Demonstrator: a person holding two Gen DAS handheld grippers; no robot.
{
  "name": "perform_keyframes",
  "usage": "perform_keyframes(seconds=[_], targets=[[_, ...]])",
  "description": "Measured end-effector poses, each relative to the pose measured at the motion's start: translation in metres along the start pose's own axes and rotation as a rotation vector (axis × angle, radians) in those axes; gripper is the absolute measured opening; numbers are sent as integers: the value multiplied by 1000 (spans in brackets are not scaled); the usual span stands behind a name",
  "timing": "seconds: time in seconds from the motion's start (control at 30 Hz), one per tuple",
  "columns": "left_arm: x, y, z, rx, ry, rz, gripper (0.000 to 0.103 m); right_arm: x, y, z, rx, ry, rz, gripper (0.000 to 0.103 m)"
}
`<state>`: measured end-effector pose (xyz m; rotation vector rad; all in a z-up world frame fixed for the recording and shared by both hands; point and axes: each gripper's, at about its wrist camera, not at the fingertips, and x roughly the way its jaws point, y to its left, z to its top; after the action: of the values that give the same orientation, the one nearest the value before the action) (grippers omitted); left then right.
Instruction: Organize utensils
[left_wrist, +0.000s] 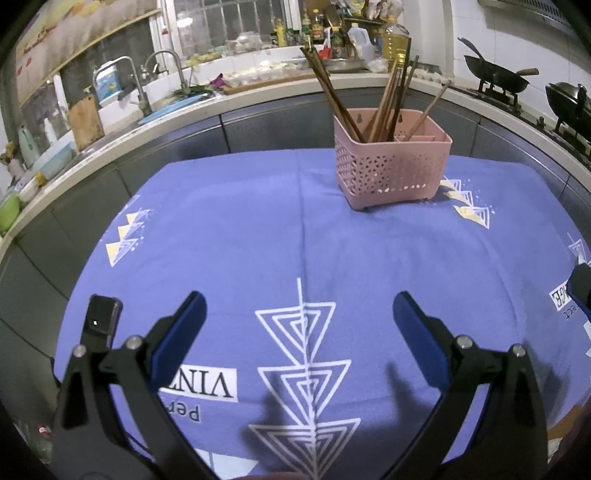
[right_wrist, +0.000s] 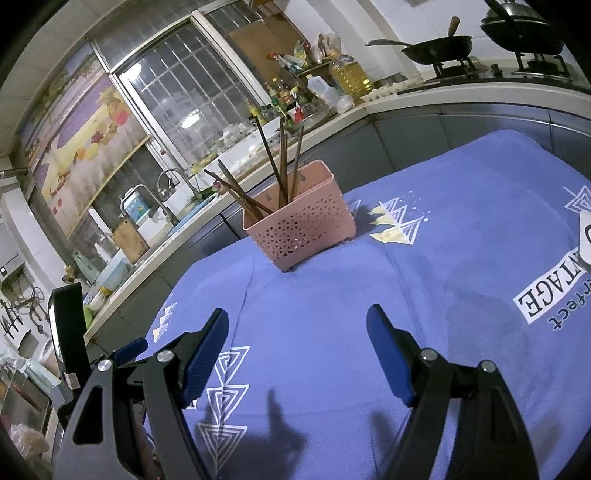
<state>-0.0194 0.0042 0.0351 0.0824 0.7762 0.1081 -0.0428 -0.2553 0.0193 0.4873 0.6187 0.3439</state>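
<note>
A pink perforated utensil basket (left_wrist: 391, 173) stands at the far side of the table on the blue printed cloth (left_wrist: 258, 236). Several brown chopsticks (left_wrist: 384, 103) stand in it, leaning left and right. The basket (right_wrist: 301, 225) and its chopsticks (right_wrist: 282, 166) also show in the right wrist view. My left gripper (left_wrist: 299, 314) is open and empty, low over the near part of the cloth. My right gripper (right_wrist: 297, 332) is open and empty, over the cloth well short of the basket. No loose utensil shows on the cloth.
A phone (left_wrist: 101, 319) is mounted beside the left gripper's left finger. A kitchen counter (left_wrist: 221, 99) with a sink, faucets (left_wrist: 166, 59), bottles and an oil jug (left_wrist: 395, 40) runs behind the table. Woks (left_wrist: 495, 77) sit on a stove at the right.
</note>
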Motion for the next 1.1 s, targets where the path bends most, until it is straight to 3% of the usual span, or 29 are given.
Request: perform_keyframes(seconds=[1.1], targets=[[7, 4, -5, 3, 12, 7, 97, 1, 3, -4, 6, 5, -3, 77]])
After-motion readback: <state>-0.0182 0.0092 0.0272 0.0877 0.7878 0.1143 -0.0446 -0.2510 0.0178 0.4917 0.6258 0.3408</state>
